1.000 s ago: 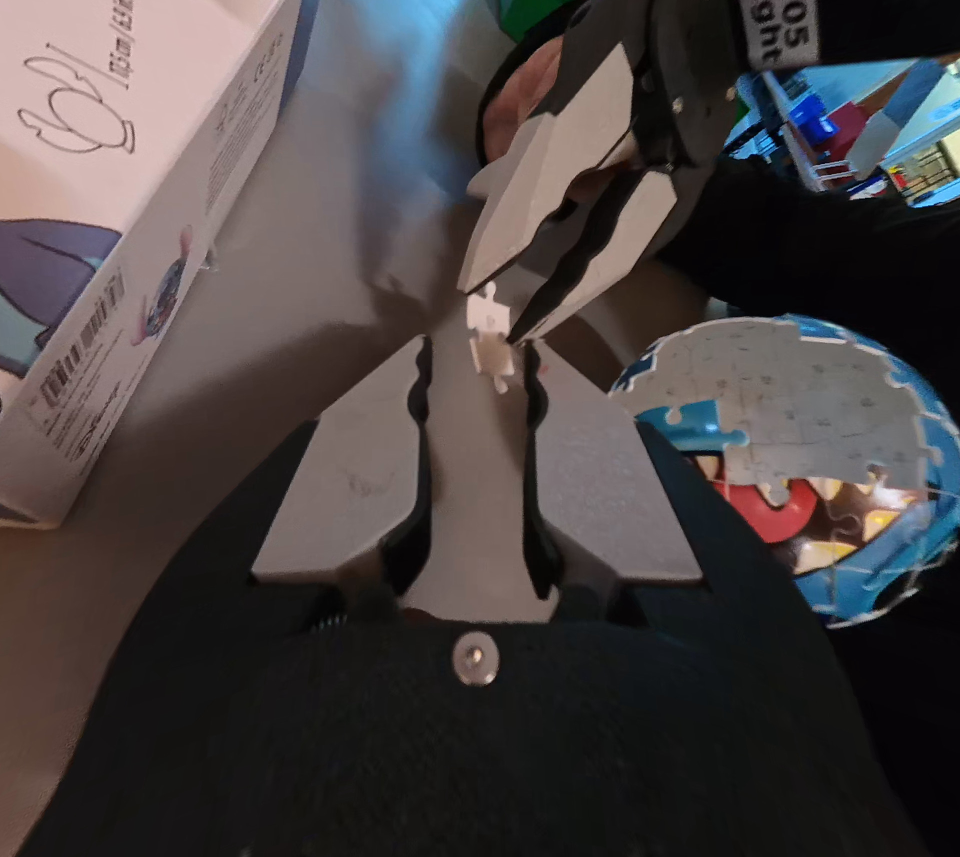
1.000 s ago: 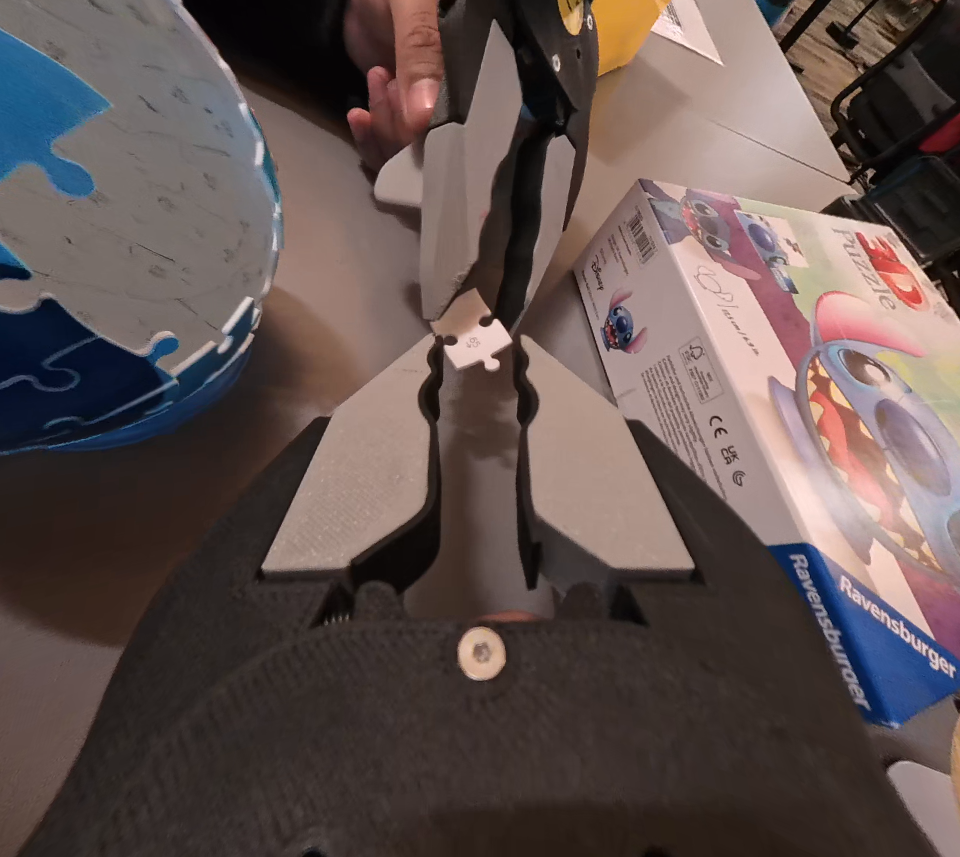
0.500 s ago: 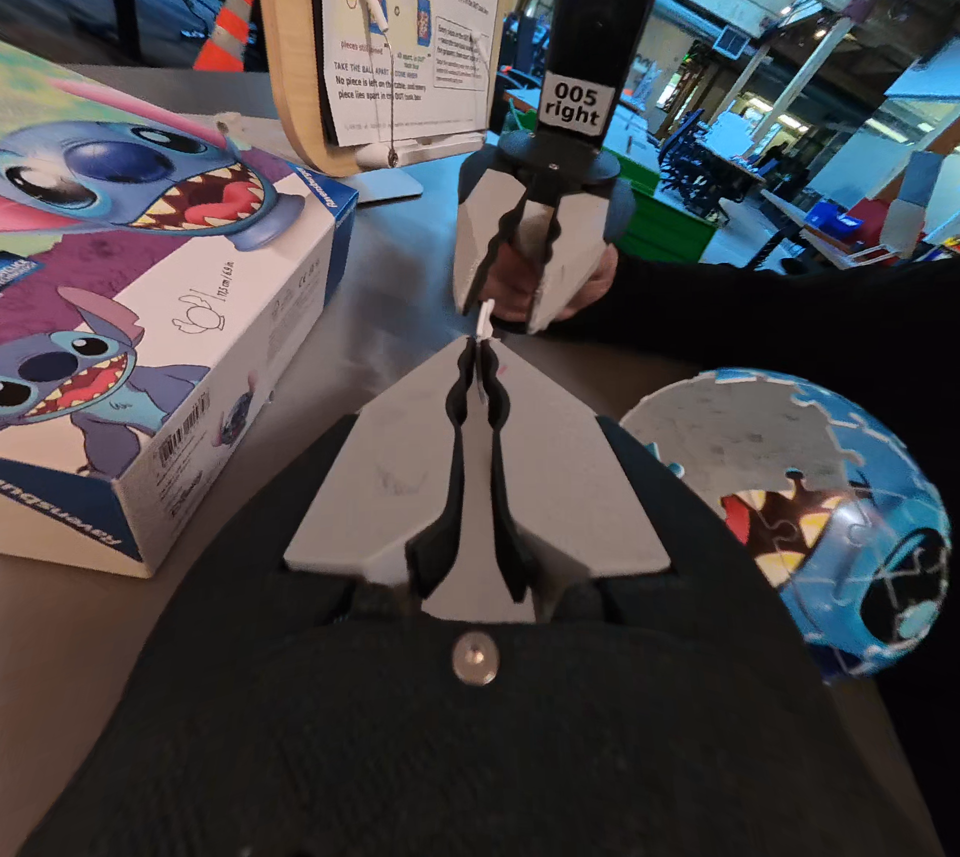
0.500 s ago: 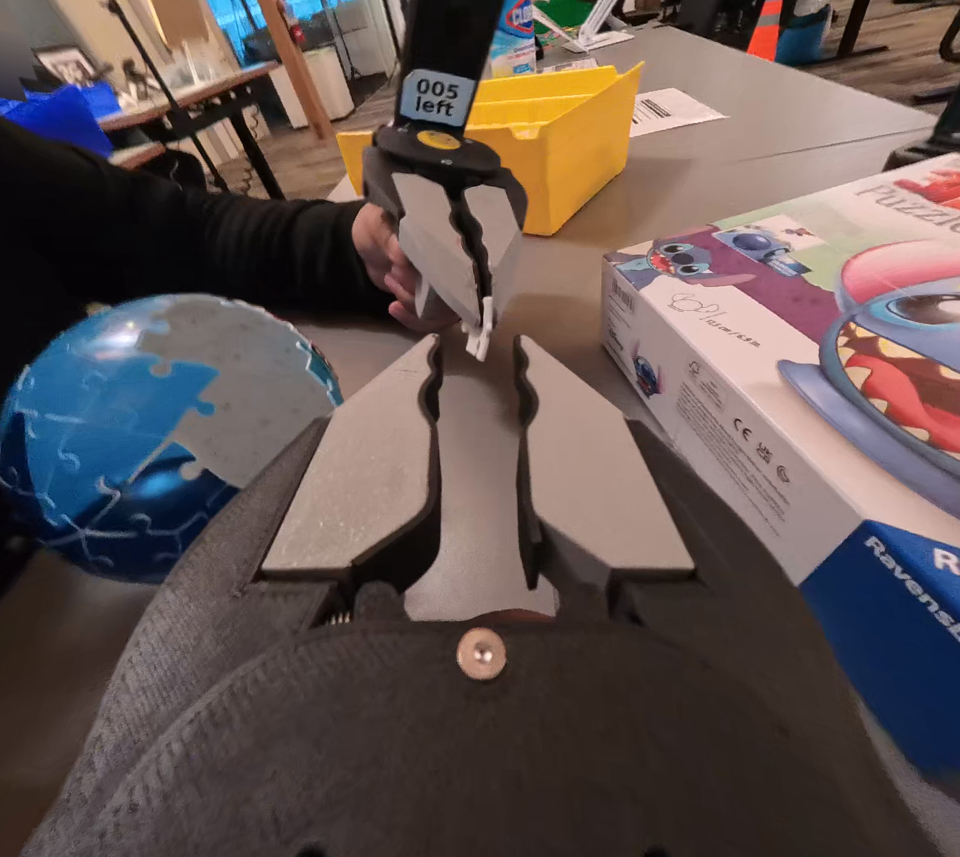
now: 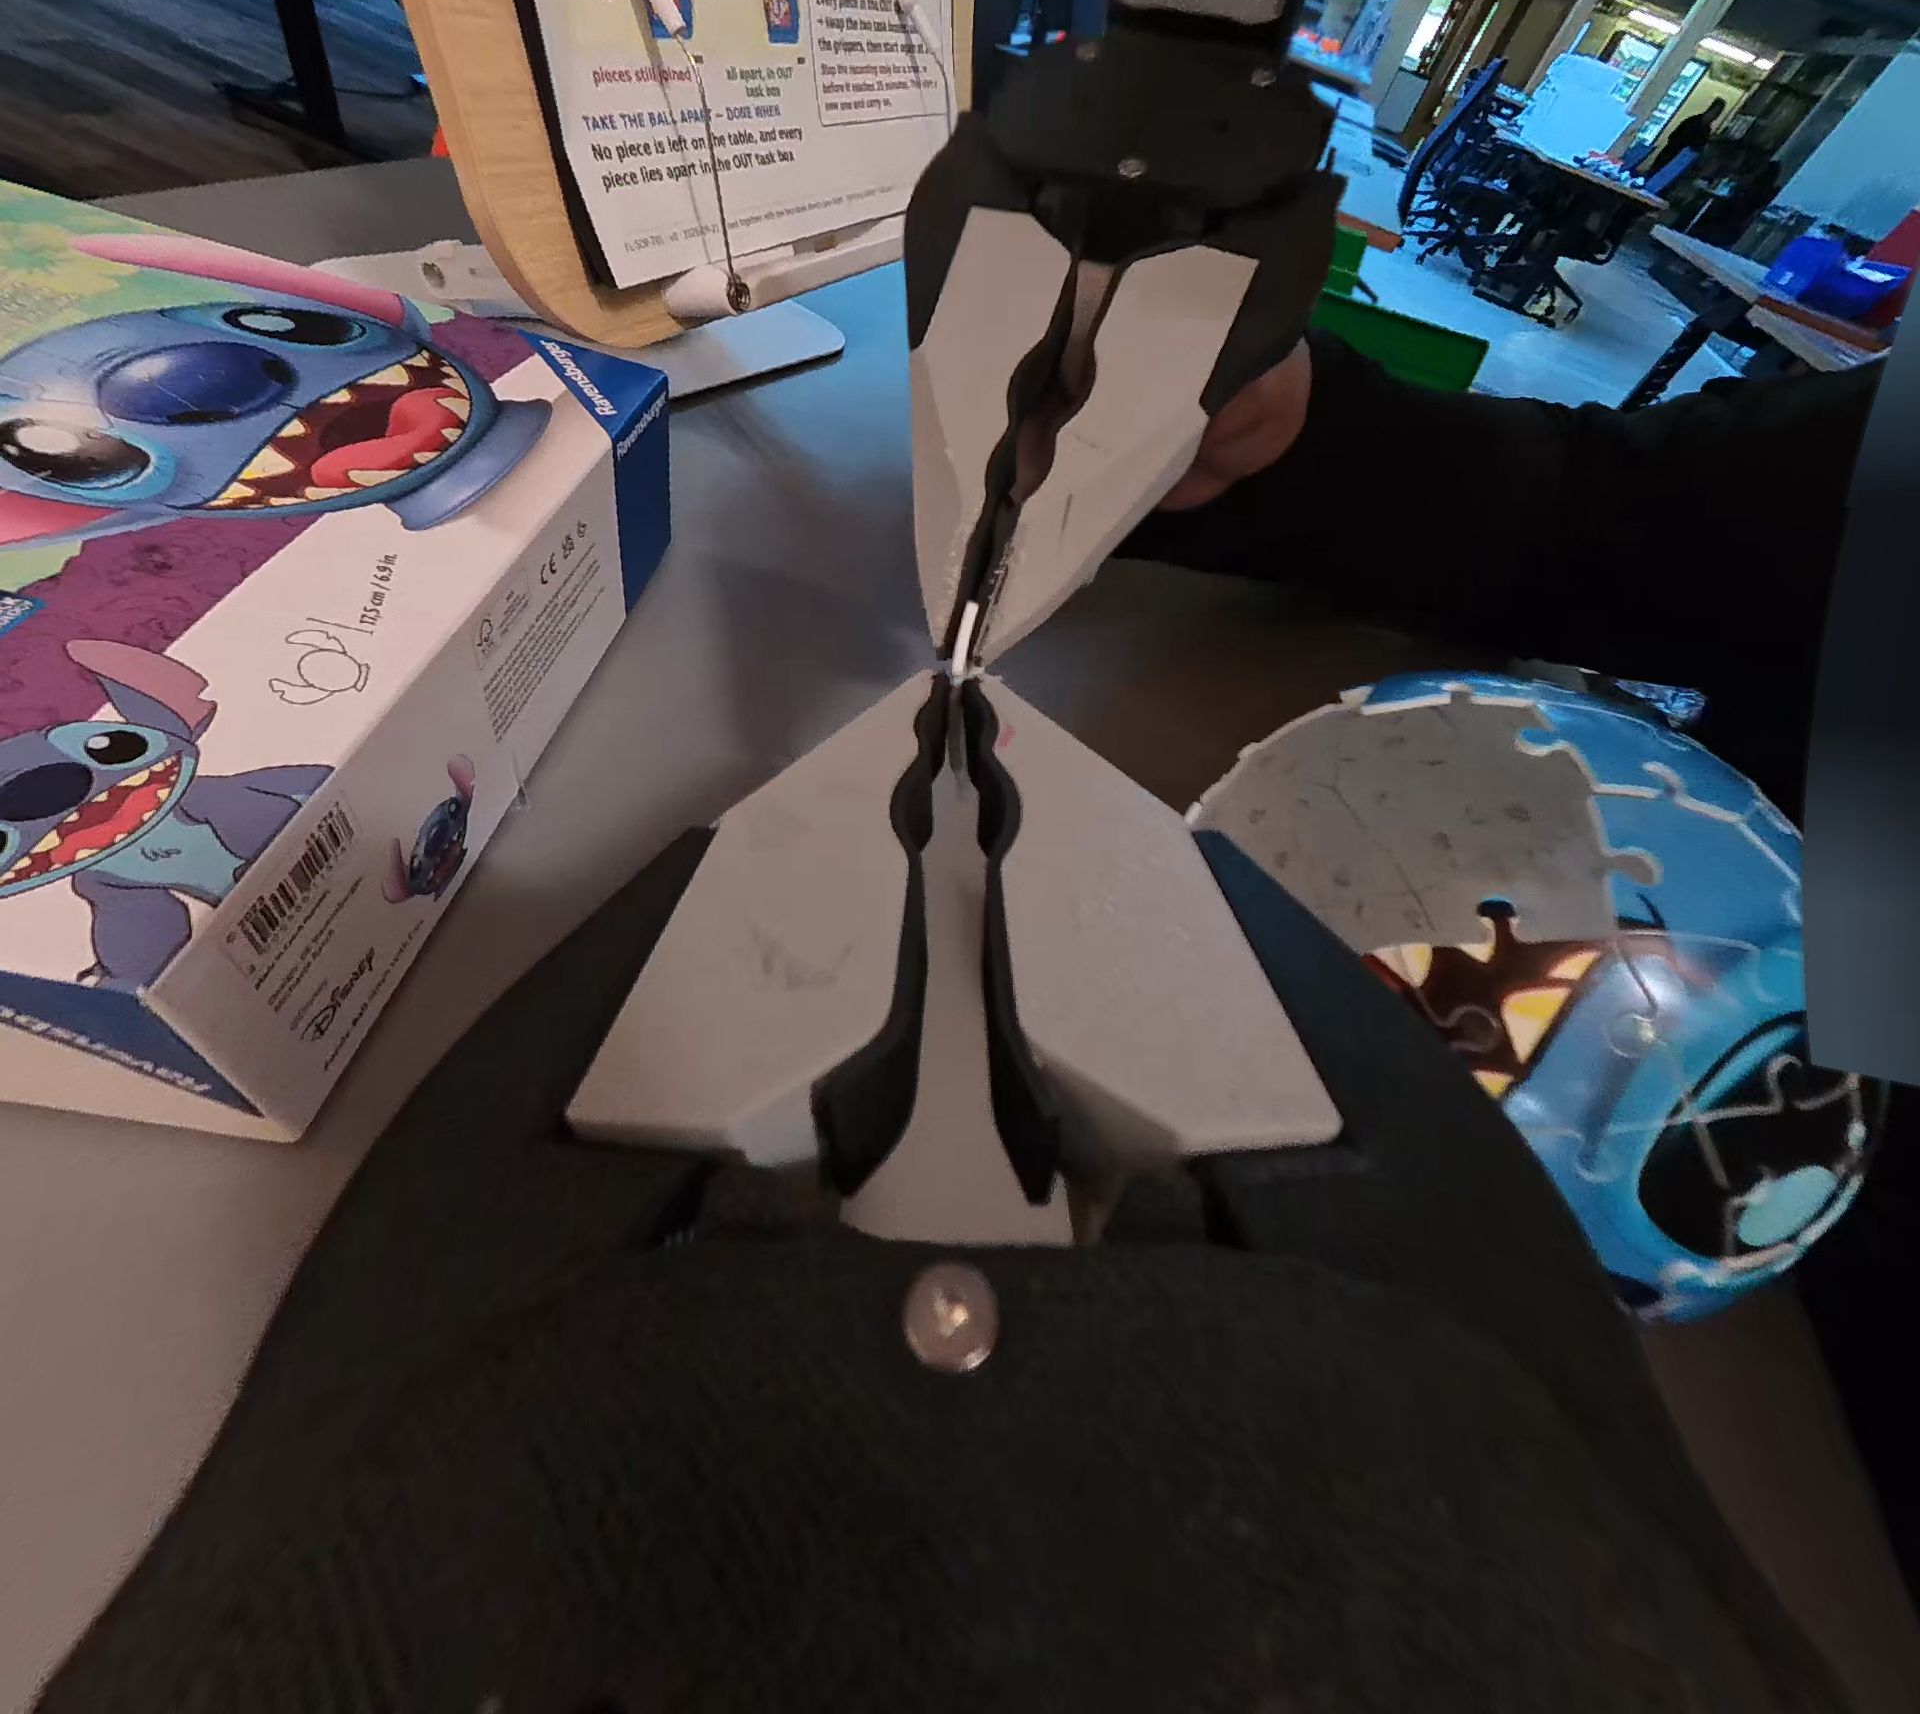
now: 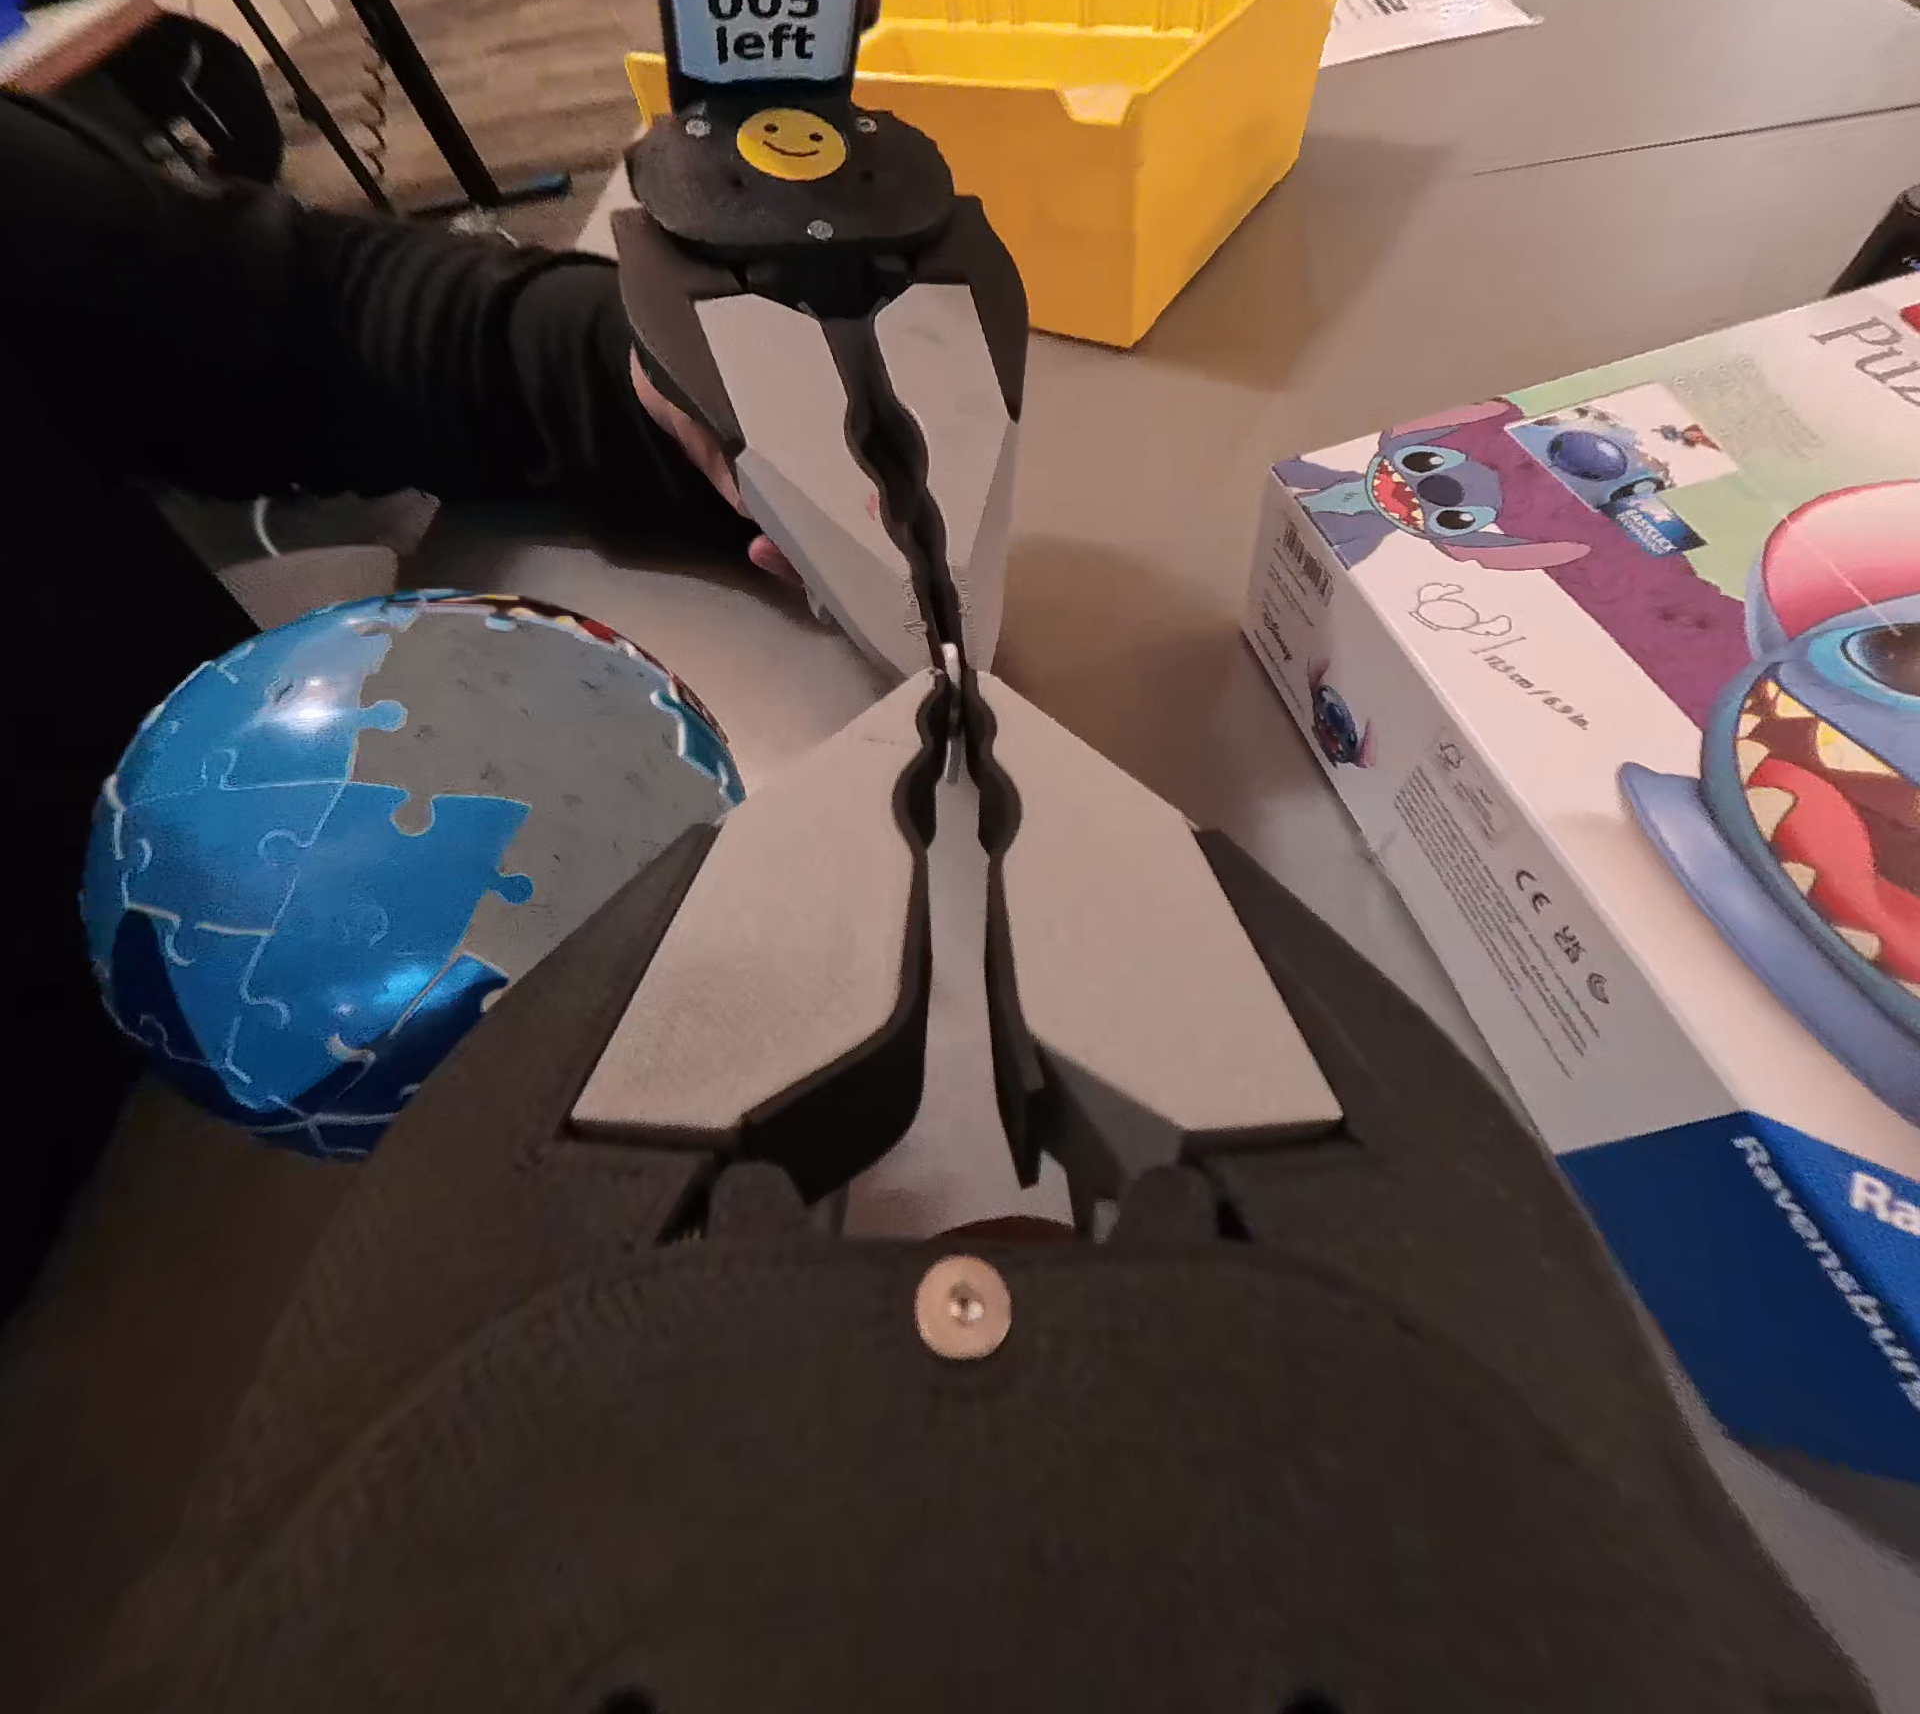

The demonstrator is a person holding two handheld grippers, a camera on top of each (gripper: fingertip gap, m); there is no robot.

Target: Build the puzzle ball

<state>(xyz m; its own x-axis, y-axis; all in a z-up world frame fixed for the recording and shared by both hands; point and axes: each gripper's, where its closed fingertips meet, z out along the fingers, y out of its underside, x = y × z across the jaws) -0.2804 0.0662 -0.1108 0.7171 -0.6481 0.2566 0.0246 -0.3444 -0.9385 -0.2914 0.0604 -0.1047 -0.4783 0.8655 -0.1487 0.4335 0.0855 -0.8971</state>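
Tip to tip above a smooth grey desk [image 6: 1195, 459] in a workshop hall.

Left to right in the right wrist view: half-built blue puzzle ball [image 6: 312, 875] resting on desk; left tool [image 6: 948, 665] and right tool [image 6: 951, 708], both pinched nearly closed on one thin white puzzle piece [image 6: 950, 662] edge-on; yellow plastic bin [image 6: 1143, 137] behind; printed cardboard puzzle box [image 6: 1558, 781].

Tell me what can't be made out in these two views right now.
- Puzzle piece: edge-on between both tools, so its printed face is hidden in either view.
- Puzzle ball: lower right hidden behind the right tool.
- Puzzle box: cut off by the left frame edge, left wrist view.
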